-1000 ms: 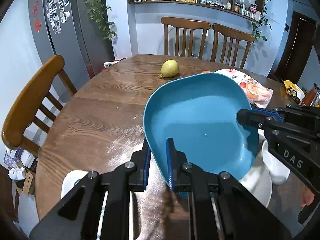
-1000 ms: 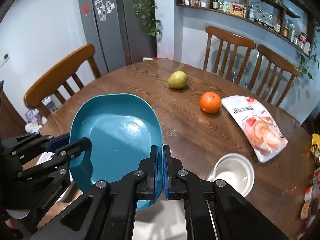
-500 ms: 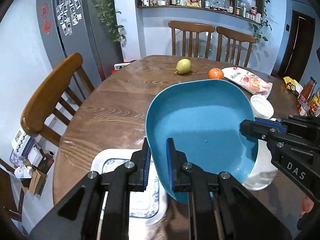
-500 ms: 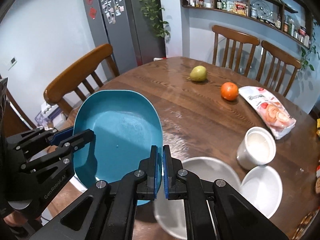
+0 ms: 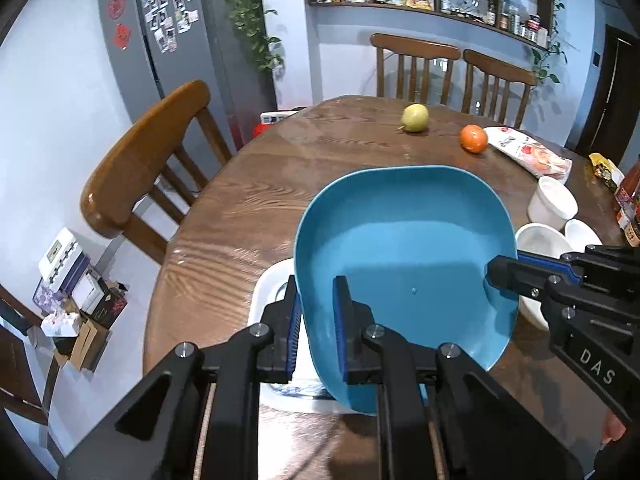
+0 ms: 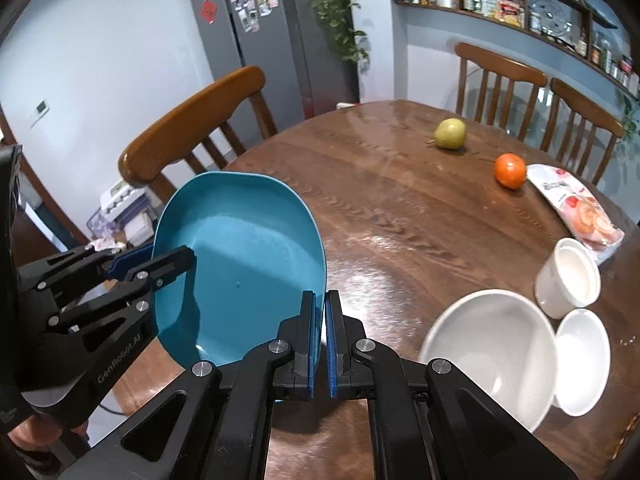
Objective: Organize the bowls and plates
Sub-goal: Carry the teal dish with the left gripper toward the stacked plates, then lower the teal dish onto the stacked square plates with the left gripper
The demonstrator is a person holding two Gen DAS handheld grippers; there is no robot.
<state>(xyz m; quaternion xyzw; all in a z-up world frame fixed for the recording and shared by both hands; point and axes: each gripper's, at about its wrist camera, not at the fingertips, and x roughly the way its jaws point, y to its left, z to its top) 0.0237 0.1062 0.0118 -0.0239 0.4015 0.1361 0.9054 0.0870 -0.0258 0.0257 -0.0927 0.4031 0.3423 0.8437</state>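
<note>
**A:** What's different from a moment back?

**B:** I've carried the blue plate [image 5: 404, 248] toward the near edge of the table [image 5: 280, 184]. A second ago, in my left view, the pear [image 5: 415, 117] sat just above the plate's far rim and the orange [image 5: 473, 139] was hidden; now both lie well up the frame, far off, with the snack bag [image 5: 532, 154] beside them. The white cup [image 6: 568, 278], the large white bowl [image 6: 490, 352] and the small white bowl [image 6: 582, 360] have come into my right view at lower right.

**A:** And for the job?

**B:** I judge the plate is in transit to a stack. The white patterned plate [image 5: 272, 292] lies under its lower left edge in the left view, and seems the likely landing spot.

**A:** Where is the plate against your jaws?

**B:** My left gripper [image 5: 316, 320] is clamped on the near rim at bottom centre of its frame, one finger under, one inside the dish. My right gripper [image 6: 319, 332] pinches the plate's right-hand rim tight, pads almost meeting. The plate hangs above the table, its far edge tipped up.

**A:** Any slack?

**B:** None visible; both grips have stayed closed on the rim.
</note>
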